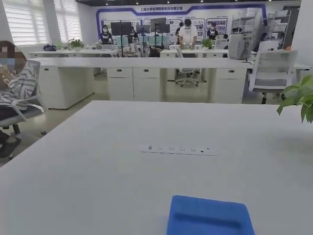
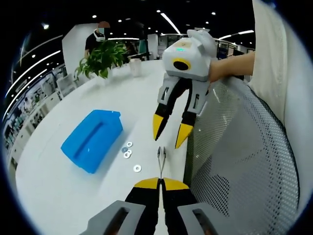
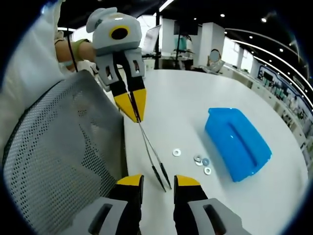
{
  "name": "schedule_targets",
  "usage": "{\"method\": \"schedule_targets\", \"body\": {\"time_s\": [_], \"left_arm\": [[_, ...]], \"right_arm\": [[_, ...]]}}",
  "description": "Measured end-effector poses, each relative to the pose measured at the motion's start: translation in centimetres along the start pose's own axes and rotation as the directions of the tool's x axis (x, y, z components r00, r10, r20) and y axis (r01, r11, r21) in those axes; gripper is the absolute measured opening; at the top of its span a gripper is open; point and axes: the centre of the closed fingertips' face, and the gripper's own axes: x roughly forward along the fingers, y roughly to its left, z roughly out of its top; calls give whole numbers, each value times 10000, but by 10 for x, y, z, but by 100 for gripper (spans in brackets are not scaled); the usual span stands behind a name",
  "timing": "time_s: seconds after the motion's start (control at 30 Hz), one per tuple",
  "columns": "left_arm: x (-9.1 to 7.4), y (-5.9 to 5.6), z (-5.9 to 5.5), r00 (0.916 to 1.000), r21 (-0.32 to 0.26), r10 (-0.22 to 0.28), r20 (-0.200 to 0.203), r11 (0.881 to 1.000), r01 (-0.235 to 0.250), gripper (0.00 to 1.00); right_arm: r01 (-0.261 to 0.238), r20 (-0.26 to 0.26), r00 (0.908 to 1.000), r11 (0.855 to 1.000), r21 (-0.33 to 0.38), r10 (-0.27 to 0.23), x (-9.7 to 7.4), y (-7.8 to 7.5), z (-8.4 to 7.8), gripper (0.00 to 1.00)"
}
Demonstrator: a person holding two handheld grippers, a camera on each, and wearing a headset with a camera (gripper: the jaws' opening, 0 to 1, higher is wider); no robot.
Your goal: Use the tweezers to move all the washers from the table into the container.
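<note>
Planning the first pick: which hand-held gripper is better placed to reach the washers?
Left, probably: the left hand-held gripper is shut on the tweezers, with the washers close by; the right hand-held gripper is open.

White desks (image 1: 137,63) stand in rows, with a mesh chair (image 1: 271,68), window blinds (image 1: 22,22), a green plant (image 1: 298,95) and long ceiling lights (image 2: 170,23) above.

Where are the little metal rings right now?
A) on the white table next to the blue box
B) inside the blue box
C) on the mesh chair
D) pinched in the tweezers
A: the washers lie loose on the white table beside the blue container, apart from the tweezers clamped in the left gripper.
</note>
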Motion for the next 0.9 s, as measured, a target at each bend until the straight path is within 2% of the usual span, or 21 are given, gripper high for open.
{"method": "schedule_targets", "body": {"time_s": [0.2,0.37,0.9], "left_arm": [[-2,-1,11,10000,326,-42,57,9995,40,0],[-3,-2,17,9999,576,-90,83,9983,85,0],[-5,-9,45,9977,1427,-601,298,9882,553,0]], "right_arm": [[-463,-264,9986,9981,-396,453,16,-1,-1,20],[-690,-484,9966,9955,-647,659,23,2,-4,17],[-913,34,9958,9911,-974,920,20,8,6,8]]}}
